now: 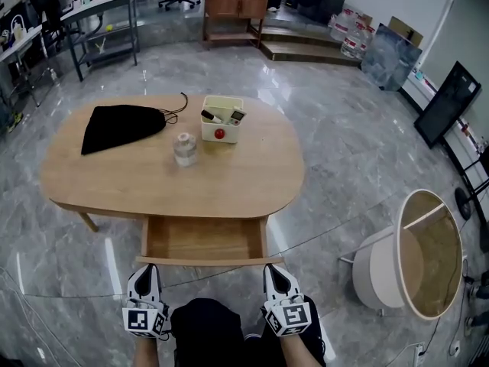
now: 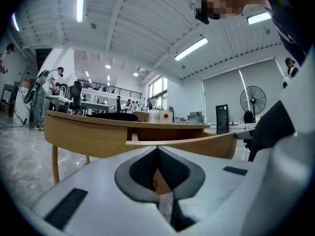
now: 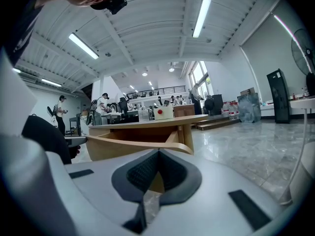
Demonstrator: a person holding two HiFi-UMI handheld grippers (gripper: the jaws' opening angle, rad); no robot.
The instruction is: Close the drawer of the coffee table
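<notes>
The oval wooden coffee table point(image 1: 229, 182) has its drawer point(image 1: 205, 239) pulled out toward me, empty inside. My left gripper point(image 1: 144, 271) sits just in front of the left end of the drawer front, and my right gripper point(image 1: 273, 271) just in front of the right end. Both have their jaws closed together with nothing between them. In the left gripper view the left gripper point(image 2: 157, 148) points at the curved drawer front point(image 2: 197, 144). The right gripper point(image 3: 158, 151) faces the drawer point(image 3: 133, 144) from its right corner. I cannot tell if either tip touches the wood.
On the tabletop lie a black bag point(image 1: 118, 125), a clear jar point(image 1: 184, 149) and a cream box point(image 1: 221, 118) holding small items. A round white side table point(image 1: 412, 254) stands to the right on the marble floor. My legs are between the grippers.
</notes>
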